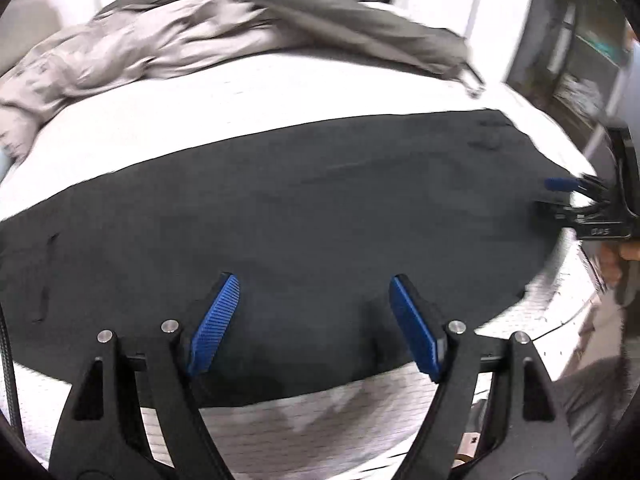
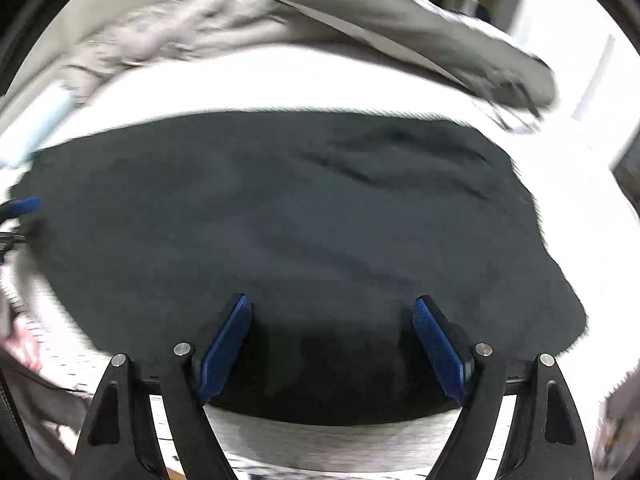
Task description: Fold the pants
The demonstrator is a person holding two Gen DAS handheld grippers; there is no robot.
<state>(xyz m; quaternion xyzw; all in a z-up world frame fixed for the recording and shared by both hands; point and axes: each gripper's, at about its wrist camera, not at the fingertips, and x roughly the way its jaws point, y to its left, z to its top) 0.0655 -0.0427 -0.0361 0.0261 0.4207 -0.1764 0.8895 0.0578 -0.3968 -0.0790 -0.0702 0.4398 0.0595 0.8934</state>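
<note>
Dark pants (image 1: 300,208) lie flat and folded lengthwise on a white cover (image 1: 240,100). My left gripper (image 1: 314,284) hovers over their near edge, open, with only cloth below its blue pads (image 1: 216,320). At the pants' right end, the right gripper (image 1: 554,196) shows at the frame's edge. In the right wrist view the same pants (image 2: 280,208) fill the middle. My right gripper (image 2: 331,304) is open above their near edge, nothing pinched. The left gripper (image 2: 24,220) peeks in at the far left, by the pants' other end.
A heap of light grey clothes (image 1: 120,48) and a darker grey garment (image 1: 340,12) lie along the back of the white cover. A hand (image 1: 624,256) holds the right gripper at the right edge. Shelving and furniture stand beyond the right side.
</note>
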